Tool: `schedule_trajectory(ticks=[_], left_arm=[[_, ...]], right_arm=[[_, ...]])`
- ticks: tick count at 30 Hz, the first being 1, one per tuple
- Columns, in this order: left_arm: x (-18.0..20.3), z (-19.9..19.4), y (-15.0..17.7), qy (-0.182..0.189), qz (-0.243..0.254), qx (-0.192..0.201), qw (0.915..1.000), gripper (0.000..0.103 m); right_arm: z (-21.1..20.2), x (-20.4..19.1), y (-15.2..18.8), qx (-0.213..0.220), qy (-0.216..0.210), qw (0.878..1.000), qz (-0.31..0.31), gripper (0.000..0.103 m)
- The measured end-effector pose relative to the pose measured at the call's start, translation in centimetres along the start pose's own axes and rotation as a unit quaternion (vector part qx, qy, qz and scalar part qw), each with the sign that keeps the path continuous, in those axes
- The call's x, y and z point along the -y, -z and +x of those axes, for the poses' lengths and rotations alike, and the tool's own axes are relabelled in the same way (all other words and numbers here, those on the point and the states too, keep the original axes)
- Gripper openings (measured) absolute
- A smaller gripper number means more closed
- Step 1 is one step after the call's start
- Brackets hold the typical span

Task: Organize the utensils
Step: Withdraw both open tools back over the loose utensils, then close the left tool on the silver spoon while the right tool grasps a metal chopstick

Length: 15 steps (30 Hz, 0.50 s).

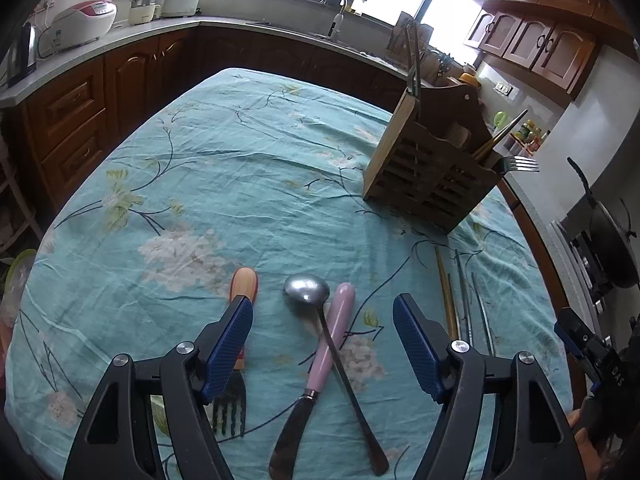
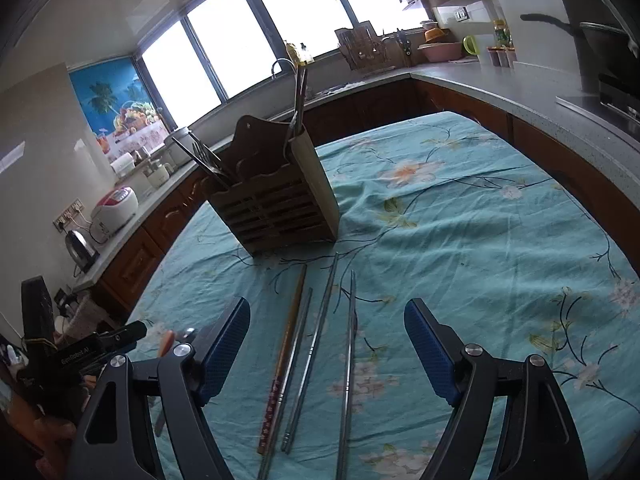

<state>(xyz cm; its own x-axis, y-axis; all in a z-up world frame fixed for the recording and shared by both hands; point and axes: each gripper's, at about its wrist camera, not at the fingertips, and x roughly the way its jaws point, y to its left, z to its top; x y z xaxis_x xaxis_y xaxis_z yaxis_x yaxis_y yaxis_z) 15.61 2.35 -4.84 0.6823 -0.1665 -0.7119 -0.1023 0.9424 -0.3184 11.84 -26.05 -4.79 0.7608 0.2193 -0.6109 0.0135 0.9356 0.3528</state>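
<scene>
Both grippers are at the pick-up step, each poised above its own group of loose utensils on the bench (image 1: 248,152), which is draped in a teal flowered cloth. The left gripper (image 1: 322,344) has its jaws wide apart and holding nothing; between them lie a steel spoon (image 1: 320,312) crossing over a pink-handled knife (image 1: 320,356), and its left pad sits over an orange-handled fork (image 1: 240,360). The right gripper (image 2: 326,350) is likewise wide open and empty above four long chopsticks (image 2: 312,344), three metal and one reddish-brown, lying roughly parallel. The wooden utensil holder (image 2: 276,208) stands upright further back, already carrying a fork and some chopsticks. Next, I judge, each gripper must descend and close on one slim, flat-lying piece, which may slip
</scene>
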Motion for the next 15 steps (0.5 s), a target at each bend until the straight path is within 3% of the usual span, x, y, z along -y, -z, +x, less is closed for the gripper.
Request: schedule_trajectory(ticks=[4,12,15], left_arm=[[0.1,1.1,0.0,0.001,0.002,-0.015,0.9999,0.061],[0.4,3.5,-0.8,-0.005,0.007,-0.044,0.999,0.051],[0.4,4.7,-1.1,-0.002,0.006,-0.059,0.9983,0.042]], right_arm=[[0.6,-0.1,0.1,-0.008,0.011,1.0,-0.009,0.08],[3.1,-0.7,0.0,-0.046,0.026,0.998,-0.035,0.056],[4.2,-0.7,-0.2,-0.062,0.03,0.997,-0.039,0.053]])
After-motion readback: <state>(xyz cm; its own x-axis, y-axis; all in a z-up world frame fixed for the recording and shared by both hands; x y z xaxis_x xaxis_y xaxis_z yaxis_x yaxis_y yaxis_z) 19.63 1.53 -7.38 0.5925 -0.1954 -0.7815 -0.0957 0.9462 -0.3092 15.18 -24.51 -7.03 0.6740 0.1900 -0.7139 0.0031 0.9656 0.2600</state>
